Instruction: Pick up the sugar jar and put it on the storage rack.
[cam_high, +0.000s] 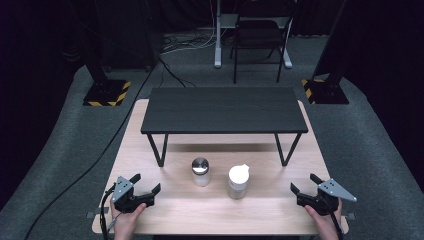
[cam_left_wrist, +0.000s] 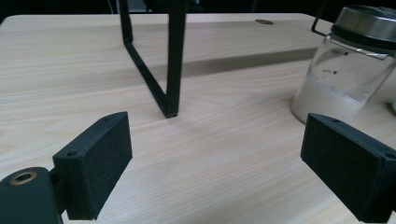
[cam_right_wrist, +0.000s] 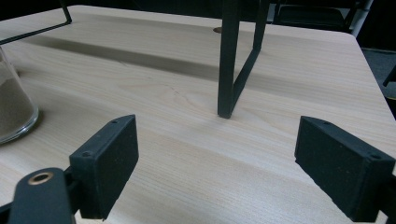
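holding both grippers low at the near edge of the table (cam_high: 150, 135), nothing in either one. left gripper (cam_high: 147, 184) has its jaws spread wide, right gripper (cam_high: 303, 184) the same. the glass jar (cam_high: 200, 171) with the metal lid stands near the middle, just left of the white-capped jar (cam_high: 238, 182), the two close but apart. my worry: going in for one jar, an open jaw clips its neighbour and tips it. the black shelf (cam_high: 223, 110) leg (cam_left_wrist: 172, 60) beyond could also catch a jaw on a wide swing.
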